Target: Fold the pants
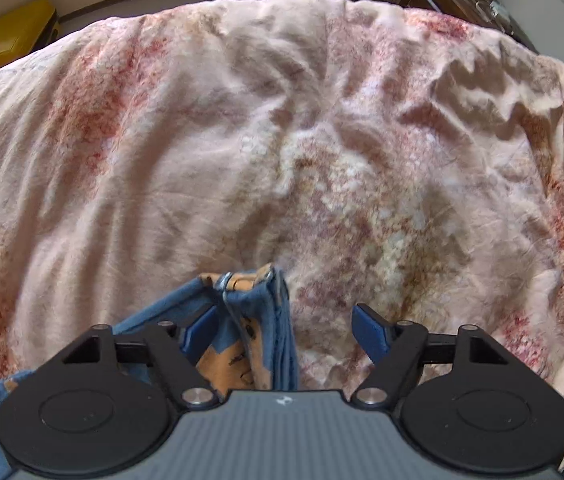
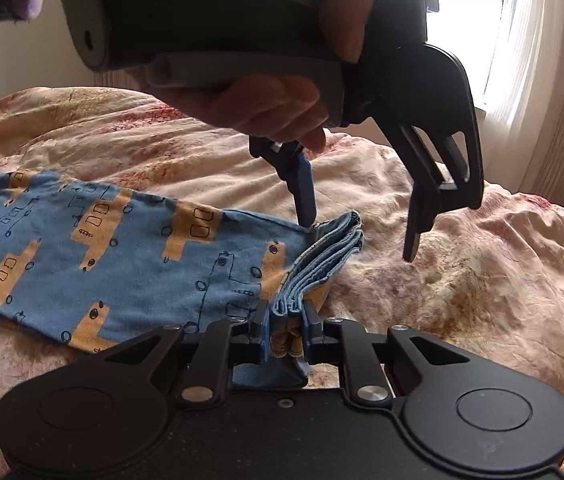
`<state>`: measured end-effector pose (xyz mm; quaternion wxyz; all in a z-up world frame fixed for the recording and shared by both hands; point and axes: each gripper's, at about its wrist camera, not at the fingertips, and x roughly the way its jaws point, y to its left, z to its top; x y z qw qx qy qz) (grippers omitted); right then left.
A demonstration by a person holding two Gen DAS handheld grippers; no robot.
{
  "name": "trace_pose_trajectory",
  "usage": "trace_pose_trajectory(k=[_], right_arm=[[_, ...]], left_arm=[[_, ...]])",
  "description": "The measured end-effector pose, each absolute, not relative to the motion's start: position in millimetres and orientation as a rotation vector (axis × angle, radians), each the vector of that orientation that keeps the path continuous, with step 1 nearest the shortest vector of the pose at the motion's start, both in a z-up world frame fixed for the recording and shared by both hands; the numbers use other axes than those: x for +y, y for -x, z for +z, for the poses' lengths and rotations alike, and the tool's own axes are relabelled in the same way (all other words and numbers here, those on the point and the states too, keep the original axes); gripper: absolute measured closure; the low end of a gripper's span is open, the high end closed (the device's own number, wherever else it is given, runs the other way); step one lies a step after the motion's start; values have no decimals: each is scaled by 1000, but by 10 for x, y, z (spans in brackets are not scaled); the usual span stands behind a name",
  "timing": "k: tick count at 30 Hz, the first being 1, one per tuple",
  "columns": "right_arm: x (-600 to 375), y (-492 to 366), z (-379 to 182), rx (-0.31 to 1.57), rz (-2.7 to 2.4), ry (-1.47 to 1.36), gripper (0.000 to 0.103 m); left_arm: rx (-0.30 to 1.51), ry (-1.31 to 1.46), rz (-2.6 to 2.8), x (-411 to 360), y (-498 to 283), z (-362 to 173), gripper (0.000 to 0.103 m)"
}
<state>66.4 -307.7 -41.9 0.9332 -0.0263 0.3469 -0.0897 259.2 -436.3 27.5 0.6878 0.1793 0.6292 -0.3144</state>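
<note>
Pants (image 2: 122, 264) bunched on quilt (image 2: 462, 280); right gripper (image 2: 287, 334) clamped on hem at 6 o'clock, left gripper (image 2: 358, 236) spread, one finger touching cloth.

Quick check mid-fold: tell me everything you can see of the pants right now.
The pants are soft blue knit printed with orange blocky vehicles outlined in black. They lie spread on the floral bedcover, stretching away to the left. Their stacked edges are bunched at the near end, where the right gripper is shut on them. The left gripper hangs above with jaws open, one fingertip touching the fabric's upper edge.
</note>
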Motion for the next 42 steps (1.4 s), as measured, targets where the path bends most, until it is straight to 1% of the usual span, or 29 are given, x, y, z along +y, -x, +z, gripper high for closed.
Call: trace_pose_trajectory(k=[2, 4, 5, 6, 7, 8, 9, 10, 12, 16, 19, 24, 27, 35, 42], right_arm=[[-3084, -663, -409, 712, -188, 52, 86], [-3068, -665, -408, 713, -186, 59, 86], [-3053, -671, -412, 716, -186, 66, 86], [-3040, -673, -416, 719, -184, 74, 86], [-3027, -674, -418, 721, -183, 81, 86], [-3012, -675, -421, 722, -183, 87, 86], [-2999, -674, -423, 721, -185, 92, 86], [-2986, -675, -430, 723, -185, 97, 86], [-2963, -678, -442, 728, -185, 109, 86], [-2905, -643, -389, 695, -184, 122, 88], [-2764, -601, -299, 648, -170, 160, 88], [-2327, -550, -112, 556, -91, 245, 88], [-1997, -544, -81, 531, 3, 309, 88], [-1100, -642, -196, 564, 197, 434, 88], [-523, -836, -632, 642, 248, 531, 88]], left_arm=[[1415, -410, -715, -4325, -2544, 285, 26], [1414, -385, -727, -4282, -2520, 301, 30], [1411, -377, -731, -4278, -2517, 303, 36], [1405, -376, -730, -4282, -2518, 299, 45], [1400, -377, -728, -4286, -2519, 291, 50], [1396, -382, -729, -4289, -2518, 282, 62], [1387, -393, -735, -4292, -2513, 271, 79], [1370, -406, -741, -4282, -2500, 276, 86], [1335, -396, -772, -4212, -2478, 310, 93], [1266, -305, -822, -3876, -2484, 454, 95], [1243, -170, -871, -3486, -2549, 622, 95], [1183, 27, -902, -2630, -2612, 895, 96], [1157, 104, -890, -2077, -2591, 924, 95], [1111, 225, -771, -778, -2596, 562, 95], [1091, 317, -715, -169, -2642, -63, 94]])
